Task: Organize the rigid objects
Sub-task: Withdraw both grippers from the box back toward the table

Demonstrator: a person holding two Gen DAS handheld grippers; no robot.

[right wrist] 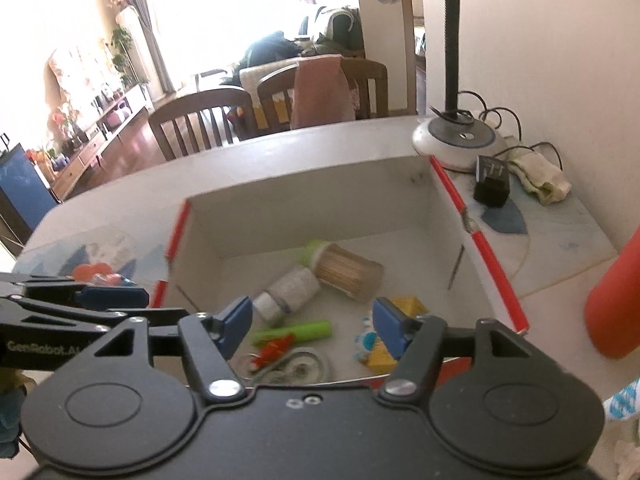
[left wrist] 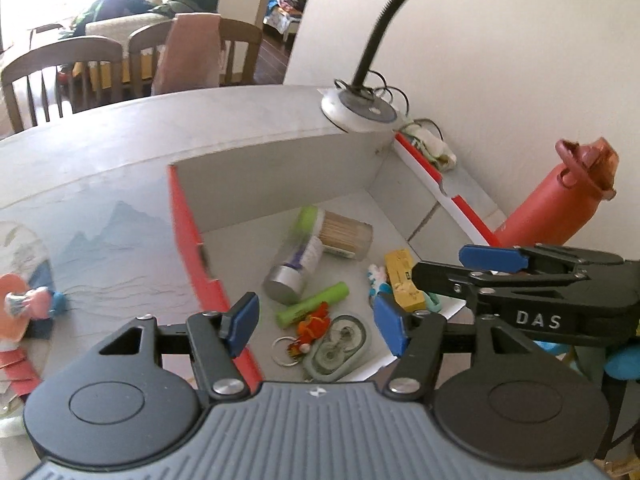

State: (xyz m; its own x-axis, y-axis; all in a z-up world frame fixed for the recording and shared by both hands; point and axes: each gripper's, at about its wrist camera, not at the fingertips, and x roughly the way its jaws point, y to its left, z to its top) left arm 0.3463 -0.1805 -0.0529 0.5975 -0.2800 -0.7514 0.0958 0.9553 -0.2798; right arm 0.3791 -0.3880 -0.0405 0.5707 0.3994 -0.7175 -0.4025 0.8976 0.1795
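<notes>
Each hand-held gripper is black with blue pads, silver screws; white "DAS" lettering

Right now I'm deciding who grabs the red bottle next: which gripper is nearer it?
Right. The right gripper hangs open over the box's bottle-side edge beside the red bottle; the left gripper hangs open over the box's far side.
</notes>
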